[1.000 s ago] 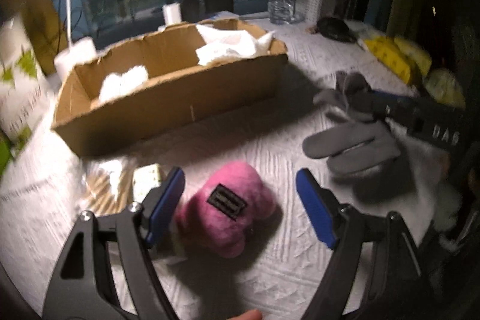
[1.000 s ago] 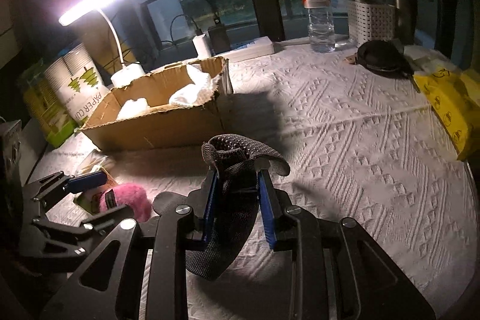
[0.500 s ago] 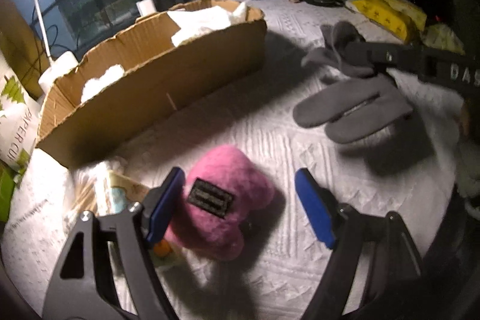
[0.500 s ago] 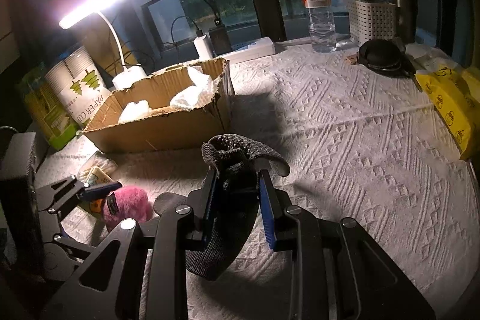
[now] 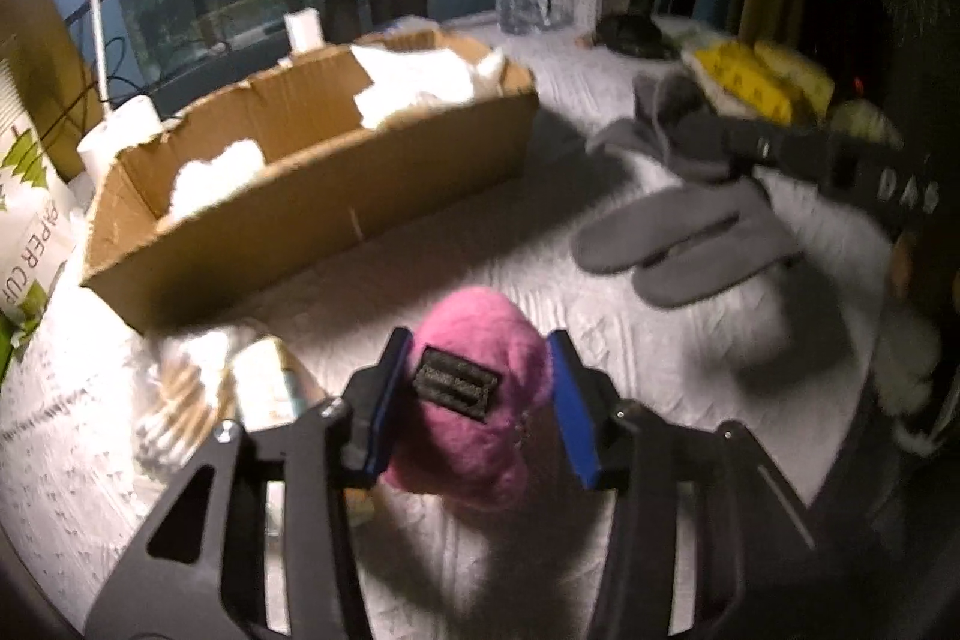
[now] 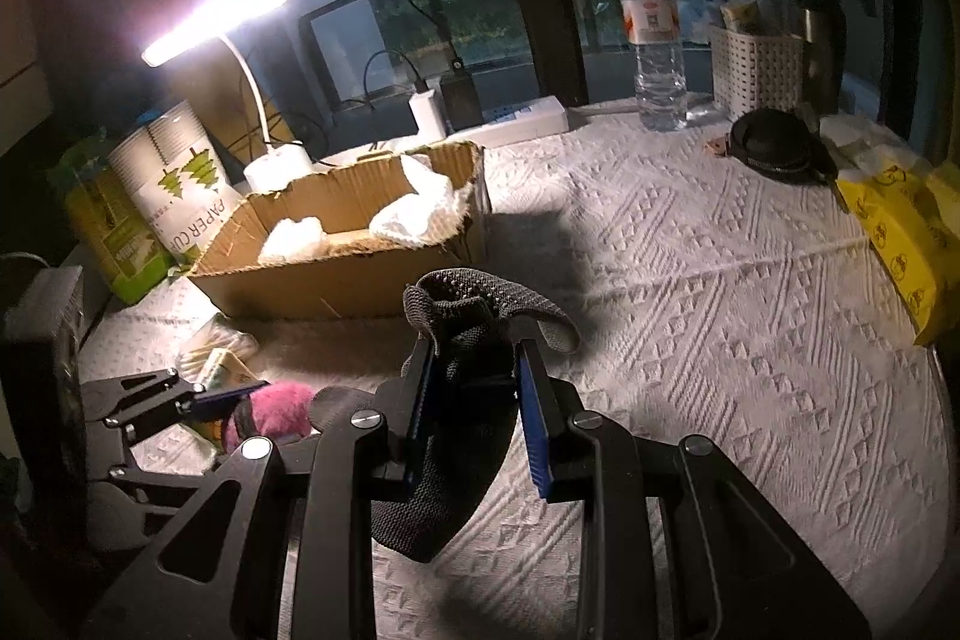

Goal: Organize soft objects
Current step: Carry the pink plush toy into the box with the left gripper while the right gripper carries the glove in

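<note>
My left gripper (image 5: 477, 400) is shut on a pink plush toy (image 5: 480, 436) with a black label, just above the white cloth. It also shows in the right wrist view (image 6: 276, 409). My right gripper (image 6: 474, 403) is shut on a grey knit glove (image 6: 462, 400) and holds it above the table. The glove's fingers hang down in the left wrist view (image 5: 684, 238). A cardboard box (image 5: 312, 196) with white soft items (image 5: 414, 82) stands behind both grippers.
A packet of cotton swabs and a small pack (image 5: 228, 388) lie left of the pink toy. A paper-cup sleeve (image 6: 174, 184), desk lamp (image 6: 216, 22), water bottle (image 6: 657, 58), white basket (image 6: 756, 70), black pouch (image 6: 774, 145) and yellow bags (image 6: 906, 232) ring the table.
My left gripper has closed its jaws on the pink plush toy and moved in around it. The right gripper still holds the grey glove in about the same place.
</note>
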Tool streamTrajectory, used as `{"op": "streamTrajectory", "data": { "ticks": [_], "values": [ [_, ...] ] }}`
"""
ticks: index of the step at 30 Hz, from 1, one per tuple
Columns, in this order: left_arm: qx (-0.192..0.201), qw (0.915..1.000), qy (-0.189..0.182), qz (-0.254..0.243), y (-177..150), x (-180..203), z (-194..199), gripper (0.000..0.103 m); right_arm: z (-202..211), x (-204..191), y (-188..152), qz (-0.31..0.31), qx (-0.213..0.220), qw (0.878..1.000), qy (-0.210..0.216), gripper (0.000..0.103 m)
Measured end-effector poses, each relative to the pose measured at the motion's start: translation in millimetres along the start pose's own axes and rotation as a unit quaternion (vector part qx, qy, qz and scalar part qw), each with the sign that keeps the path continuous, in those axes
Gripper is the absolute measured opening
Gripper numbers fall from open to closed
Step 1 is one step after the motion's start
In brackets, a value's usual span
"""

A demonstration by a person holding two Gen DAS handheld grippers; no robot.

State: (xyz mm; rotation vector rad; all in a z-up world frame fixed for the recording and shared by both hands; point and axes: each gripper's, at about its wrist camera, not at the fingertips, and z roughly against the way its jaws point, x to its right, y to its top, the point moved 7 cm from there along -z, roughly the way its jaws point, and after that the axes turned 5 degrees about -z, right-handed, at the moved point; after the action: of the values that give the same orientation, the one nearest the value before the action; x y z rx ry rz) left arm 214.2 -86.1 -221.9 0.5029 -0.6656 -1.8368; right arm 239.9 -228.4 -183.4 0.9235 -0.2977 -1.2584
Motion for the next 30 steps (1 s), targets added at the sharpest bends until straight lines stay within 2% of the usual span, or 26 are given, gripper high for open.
{"op": "streamTrajectory", "data": {
  "ticks": [12,30],
  "values": [
    [0.074,0.9947,0.000,0.072,26,-42,49,0.046,2,-30,20,0.029,0.011,0.999,0.013,0.028],
    [0.129,0.9842,0.023,0.119,47,-113,78,0.046,-16,-76,57,0.070,0.025,0.997,0.025,0.028]
  ]
}}
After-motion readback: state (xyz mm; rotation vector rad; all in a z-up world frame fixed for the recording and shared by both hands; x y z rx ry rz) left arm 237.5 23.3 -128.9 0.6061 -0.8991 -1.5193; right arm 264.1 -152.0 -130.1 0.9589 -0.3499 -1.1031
